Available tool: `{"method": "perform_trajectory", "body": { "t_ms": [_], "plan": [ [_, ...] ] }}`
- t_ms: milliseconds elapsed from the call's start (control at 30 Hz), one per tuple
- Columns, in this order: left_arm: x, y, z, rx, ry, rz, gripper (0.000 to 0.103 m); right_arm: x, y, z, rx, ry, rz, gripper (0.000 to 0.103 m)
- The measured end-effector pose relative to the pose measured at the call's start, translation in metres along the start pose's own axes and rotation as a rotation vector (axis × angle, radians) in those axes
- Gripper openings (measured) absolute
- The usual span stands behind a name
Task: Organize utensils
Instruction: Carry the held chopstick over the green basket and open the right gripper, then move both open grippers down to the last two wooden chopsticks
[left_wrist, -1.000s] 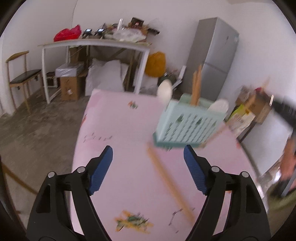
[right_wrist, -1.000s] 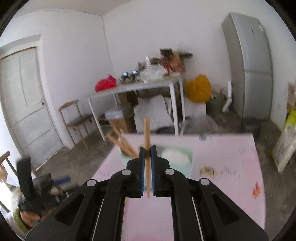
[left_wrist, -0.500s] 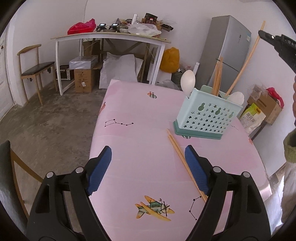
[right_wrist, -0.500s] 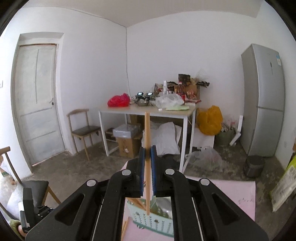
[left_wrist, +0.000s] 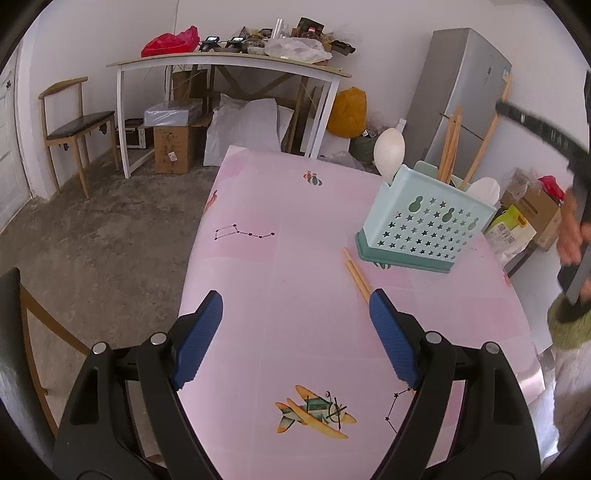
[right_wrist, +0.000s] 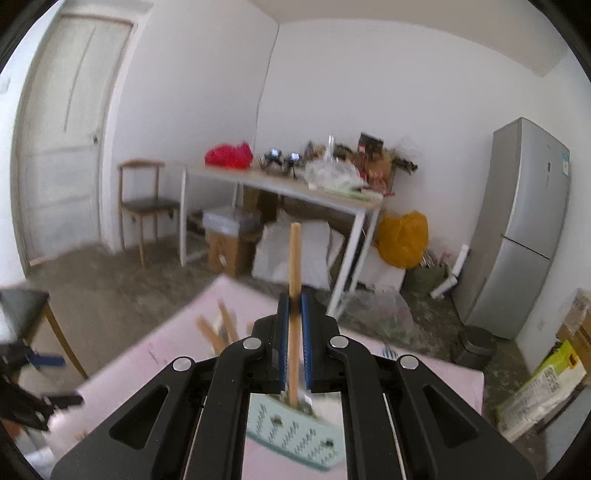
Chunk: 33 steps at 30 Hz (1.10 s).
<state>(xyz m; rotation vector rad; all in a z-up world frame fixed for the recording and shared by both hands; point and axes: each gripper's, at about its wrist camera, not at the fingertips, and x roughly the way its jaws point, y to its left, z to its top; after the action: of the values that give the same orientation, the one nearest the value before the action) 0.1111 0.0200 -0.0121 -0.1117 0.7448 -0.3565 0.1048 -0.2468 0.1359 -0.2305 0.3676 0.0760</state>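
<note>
Your left gripper (left_wrist: 295, 325) hangs over the pink table (left_wrist: 288, 266) with its jaws spread wide and nothing between the blue pads (left_wrist: 199, 336); bare tablecloth shows through the gap. Just ahead of its right-hand finger, a pair of wooden chopsticks (left_wrist: 356, 275) lies flat on the cloth, their far ends stopping just short of the pale blue utensil basket (left_wrist: 424, 229), their near ends hidden behind that finger. The basket stands upright on the far right part of the table. Inside it you have a white spoon (left_wrist: 388, 149) standing at the left corner, a second white spoon (left_wrist: 484, 188) at the right side, and several chopsticks (left_wrist: 450, 147) leaning upright in the middle.

Over on the right, your right gripper (right_wrist: 294, 310) sits directly above the basket, which shows below the fingers in the right wrist view. A single chopstick (right_wrist: 294, 258) stands upright between the blue pads, its lower end reaching down into the basket and its top rising well above the fingertips. The jaws are easing apart at this moment, and a thin gap shows on either side of the stick, so the pads no longer pinch it. The picture is blurred here, so the fine contact is hard to read.
</note>
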Motion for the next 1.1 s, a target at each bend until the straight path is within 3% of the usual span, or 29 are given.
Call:
{"method": "perform_trajectory", "body": {
  "t_ms": [33,100,267,467,567,867,967,1100],
  "plan": [
    [0.001,0.000,0.000,0.001,0.003,0.002,0.078,0.001,-0.001,-0.007,0.003,0.024,-0.015,0.018],
    [0.003,0.000,-0.001,0.003,0.010,0.005,0.078,-0.001,-0.007,-0.017,0.035,0.042,-0.022,0.049],
    [0.011,-0.004,-0.005,0.015,0.036,0.014,0.081,-0.031,-0.033,-0.040,0.170,0.021,-0.035,0.066],
    [0.025,-0.018,-0.013,0.059,0.081,0.023,0.083,-0.065,-0.063,-0.075,0.398,0.017,-0.040,0.069],
    [0.033,-0.030,-0.020,0.097,0.111,0.025,0.083,-0.070,-0.066,-0.100,0.497,0.063,-0.026,0.070],
    [0.068,-0.083,-0.037,0.243,0.212,0.047,0.083,-0.023,-0.020,-0.189,0.551,0.487,0.012,0.071],
    [0.079,-0.097,-0.041,0.291,0.237,0.075,0.083,-0.015,-0.007,-0.209,0.576,0.567,0.032,0.071],
    [0.086,-0.107,-0.049,0.338,0.257,0.108,0.083,-0.011,0.001,-0.220,0.567,0.611,0.042,0.071]
  ]
}}
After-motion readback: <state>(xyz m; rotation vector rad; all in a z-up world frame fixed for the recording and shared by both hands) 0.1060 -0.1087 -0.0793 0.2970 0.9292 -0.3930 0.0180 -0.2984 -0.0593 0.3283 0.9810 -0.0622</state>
